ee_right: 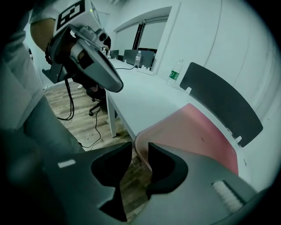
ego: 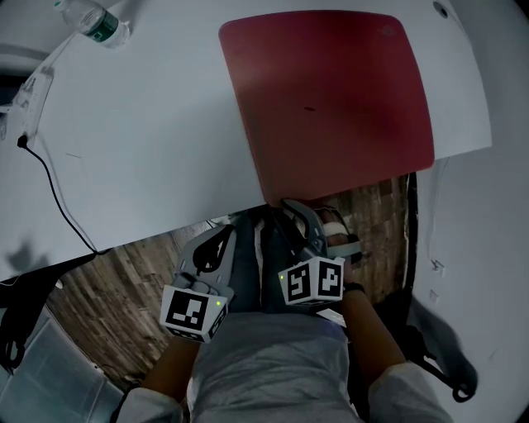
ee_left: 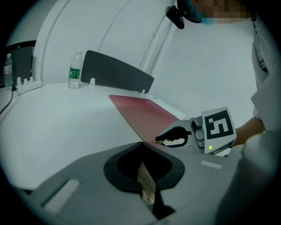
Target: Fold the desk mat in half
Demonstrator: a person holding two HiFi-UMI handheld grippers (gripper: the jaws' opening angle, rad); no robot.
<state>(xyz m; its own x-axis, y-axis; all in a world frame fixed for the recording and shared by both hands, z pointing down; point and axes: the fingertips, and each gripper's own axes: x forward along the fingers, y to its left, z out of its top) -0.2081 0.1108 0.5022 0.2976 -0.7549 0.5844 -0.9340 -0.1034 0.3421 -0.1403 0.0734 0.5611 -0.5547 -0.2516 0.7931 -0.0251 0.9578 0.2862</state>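
The dark red desk mat [ego: 331, 99] lies flat on the right part of the white table [ego: 149, 140], and its near edge reaches the table's front edge. My right gripper [ego: 299, 208] sits at that near-left corner. In the right gripper view the mat's edge [ee_right: 139, 149] curls down between the jaws, which stand apart without pressing on it, so my right gripper [ee_right: 140, 151] is open. Left of it, below the table's edge, my left gripper [ego: 216, 240] hangs over the floor. Its tips meet with nothing between them [ee_left: 141, 144]. The mat [ee_left: 145, 116] lies just beyond it.
A water bottle [ego: 95, 23] stands at the table's far left. A black cable [ego: 54, 194] runs across the table's left side and over its front edge. A dark divider panel [ee_left: 116, 72] rises behind the mat. Wood floor [ego: 124, 281] and the person's legs lie below.
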